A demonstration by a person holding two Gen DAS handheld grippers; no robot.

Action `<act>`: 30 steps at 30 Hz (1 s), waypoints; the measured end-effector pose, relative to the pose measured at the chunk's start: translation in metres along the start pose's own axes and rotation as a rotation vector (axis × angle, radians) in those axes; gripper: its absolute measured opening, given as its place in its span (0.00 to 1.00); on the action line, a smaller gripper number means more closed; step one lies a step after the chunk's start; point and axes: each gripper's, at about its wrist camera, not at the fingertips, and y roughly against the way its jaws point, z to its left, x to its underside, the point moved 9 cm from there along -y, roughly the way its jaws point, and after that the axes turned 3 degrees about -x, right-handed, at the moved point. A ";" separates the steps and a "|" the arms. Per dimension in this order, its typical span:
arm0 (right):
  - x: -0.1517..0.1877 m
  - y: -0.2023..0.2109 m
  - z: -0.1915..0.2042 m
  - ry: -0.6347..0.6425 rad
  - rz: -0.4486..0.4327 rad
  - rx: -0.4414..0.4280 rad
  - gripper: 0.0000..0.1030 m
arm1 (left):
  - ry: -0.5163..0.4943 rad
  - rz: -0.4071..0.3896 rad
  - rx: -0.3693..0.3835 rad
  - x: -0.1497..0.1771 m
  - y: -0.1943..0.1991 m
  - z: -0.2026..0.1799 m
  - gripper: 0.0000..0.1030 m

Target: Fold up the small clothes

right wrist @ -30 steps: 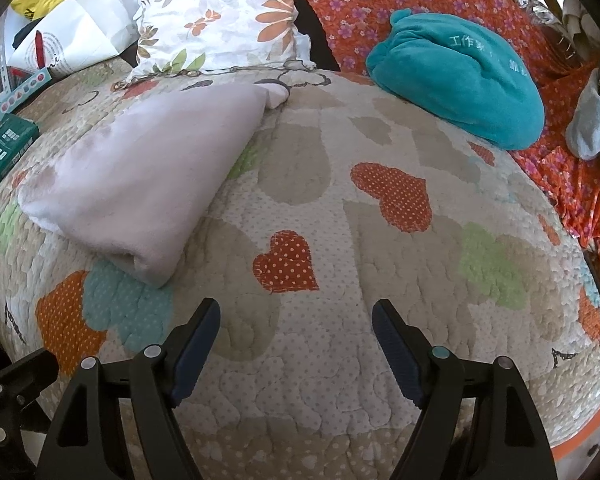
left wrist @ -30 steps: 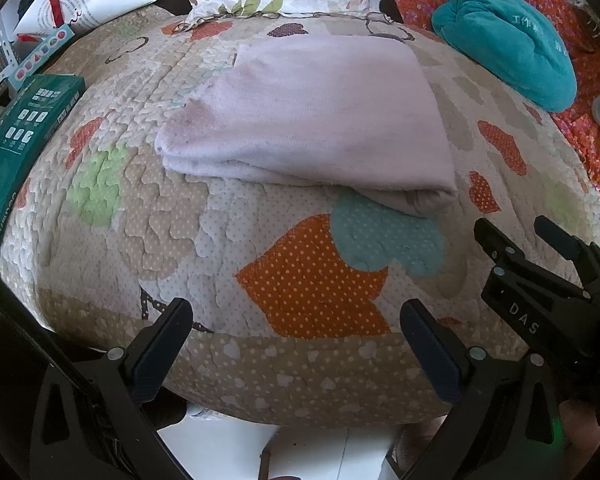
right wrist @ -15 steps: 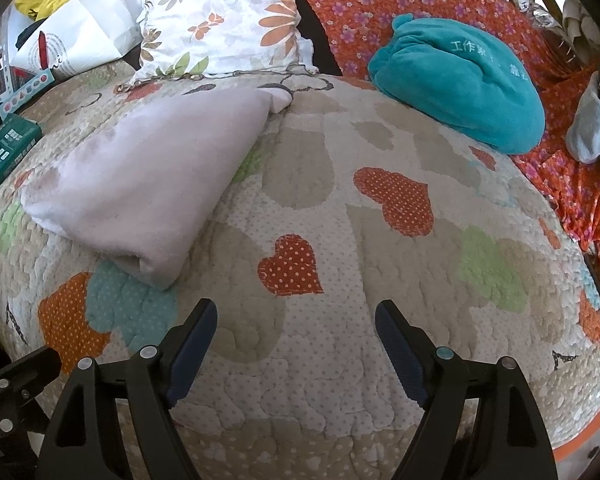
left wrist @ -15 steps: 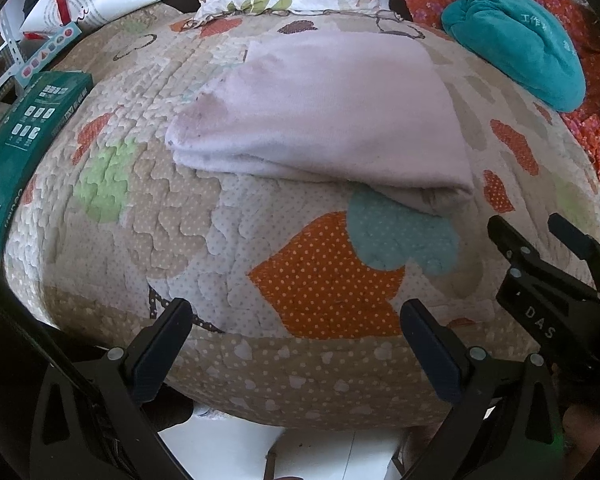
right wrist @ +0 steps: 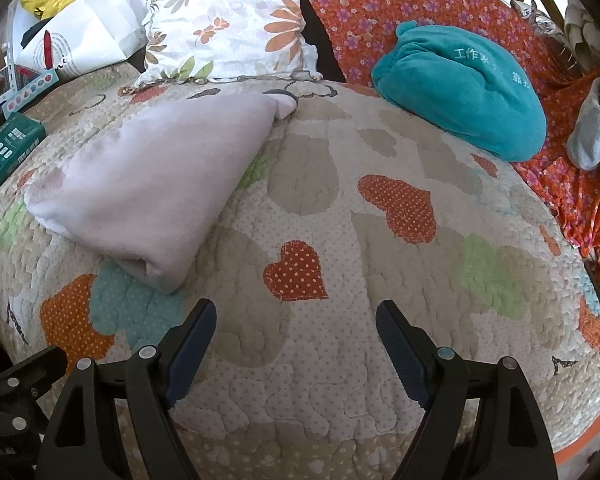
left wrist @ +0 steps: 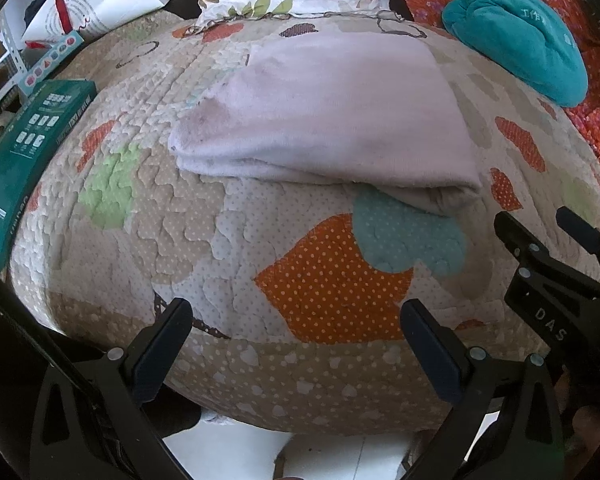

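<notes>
So, here's how it all sat at that moment:

Left gripper (left wrist: 296, 334): jaws spread wide, nothing between them, hanging over the near edge of the quilt (left wrist: 260, 240), right about where the dotted tan border started.
Right gripper (right wrist: 296, 334): also wide apart and empty, hovering above a bare stretch of quilt just short of the small red heart patch (right wrist: 296, 272). It also showed up at the right rim of the left wrist view (left wrist: 556, 264).
Folded garment (left wrist: 332, 116): pale lilac, soft-looking, folded into a flat packet, lying on the quilt ahead of the left gripper and off to the left of the right one (right wrist: 156, 184). Neither gripper was touching it.
Garment edges: the thick folded edge faced the grippers, and the near right corner bulged a bit over the teal heart patch (left wrist: 408, 236).
Open room: loads of free quilt to the right of the garment, all the way over to the teal bundle (right wrist: 464, 104).
Left side: tighter there, a green box (left wrist: 24, 156) lay along the quilt's left edge, well apart from the garment.
Far side: a floral pillow (right wrist: 228, 28) sat just beyond the garment's far edge, with a white paper bag (right wrist: 80, 36) further left.
Right side: orange flowered fabric (right wrist: 580, 196) ran along the quilt's right edge, and something grey (right wrist: 592, 136) lay on it.
</notes>
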 end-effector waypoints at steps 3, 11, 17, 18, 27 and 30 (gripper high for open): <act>0.000 0.002 0.002 0.001 -0.008 0.000 0.84 | 0.001 -0.007 -0.001 -0.001 0.001 0.001 1.00; -0.005 0.010 0.003 -0.009 -0.053 -0.004 0.84 | 0.008 -0.022 -0.008 -0.005 0.001 0.005 1.00; -0.007 0.010 0.005 -0.001 -0.067 -0.004 0.85 | 0.020 -0.026 -0.013 -0.007 -0.002 0.010 1.00; -0.007 0.010 0.006 0.003 -0.066 -0.003 0.85 | 0.022 -0.027 -0.012 -0.007 -0.002 0.011 1.00; -0.006 0.007 0.007 0.017 -0.060 0.001 0.85 | 0.024 -0.027 -0.005 -0.008 -0.003 0.011 1.00; -0.006 0.006 0.009 0.022 -0.059 0.001 0.85 | 0.024 -0.025 0.000 -0.007 -0.004 0.011 1.00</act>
